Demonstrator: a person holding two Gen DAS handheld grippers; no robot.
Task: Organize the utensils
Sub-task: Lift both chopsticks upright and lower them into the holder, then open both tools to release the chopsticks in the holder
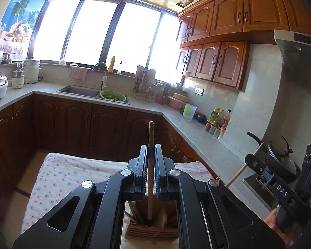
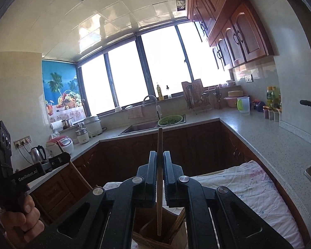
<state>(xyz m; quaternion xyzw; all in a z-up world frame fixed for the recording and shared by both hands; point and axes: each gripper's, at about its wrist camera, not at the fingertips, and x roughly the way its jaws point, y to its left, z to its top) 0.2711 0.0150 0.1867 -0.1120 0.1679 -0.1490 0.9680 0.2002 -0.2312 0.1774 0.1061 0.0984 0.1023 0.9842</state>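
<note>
Each of your claws is pinching one thin wooden chopstick. The left claw (image 1: 151,151) holds its chopstick (image 1: 150,137) upright, lower tip inside the slatted wooden holder (image 1: 149,233) on the cloth-covered counter (image 1: 76,172). The right claw (image 2: 160,159) holds a second chopstick (image 2: 159,145) the same way over the holder (image 2: 151,236). These sticks look light, stiff and smooth, likely to pivot or slip; hold near mid-length. The claw bodies hide most of the holder, so its compartments cannot be made out.
</note>
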